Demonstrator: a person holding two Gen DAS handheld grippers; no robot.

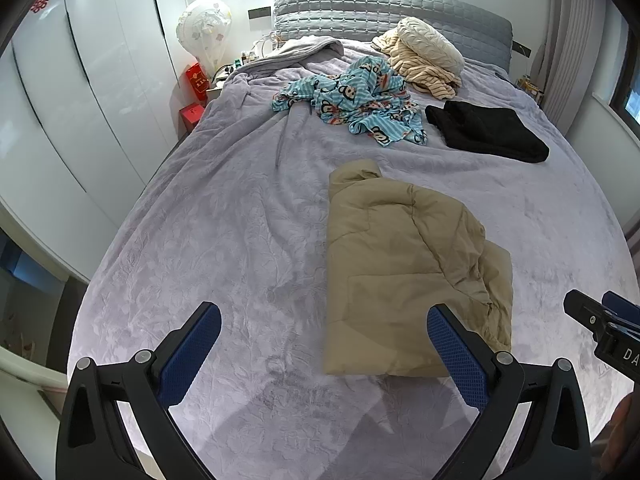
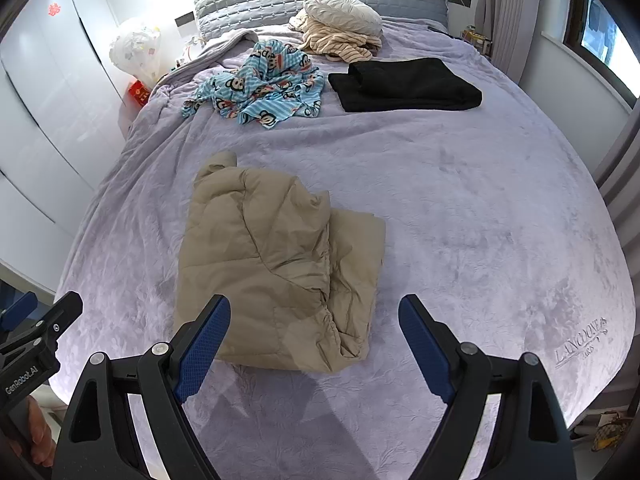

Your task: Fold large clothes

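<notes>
A tan padded jacket (image 1: 404,268) lies folded into a rough rectangle on the lavender bed cover (image 1: 224,240); it also shows in the right wrist view (image 2: 276,268). My left gripper (image 1: 324,316) is open and empty, held above the cover just in front of the jacket's near edge, left of it. My right gripper (image 2: 314,308) is open and empty, held in front of the jacket's near right corner. Neither touches the jacket. The right gripper's body shows at the left wrist view's right edge (image 1: 604,324).
A blue monkey-print garment (image 1: 356,98) lies crumpled mid-bed, a folded black garment (image 1: 488,130) to its right, a cream blanket and pillow (image 1: 424,54) by the grey headboard. White wardrobes (image 1: 80,112) stand left. Curtains and a window are on the right.
</notes>
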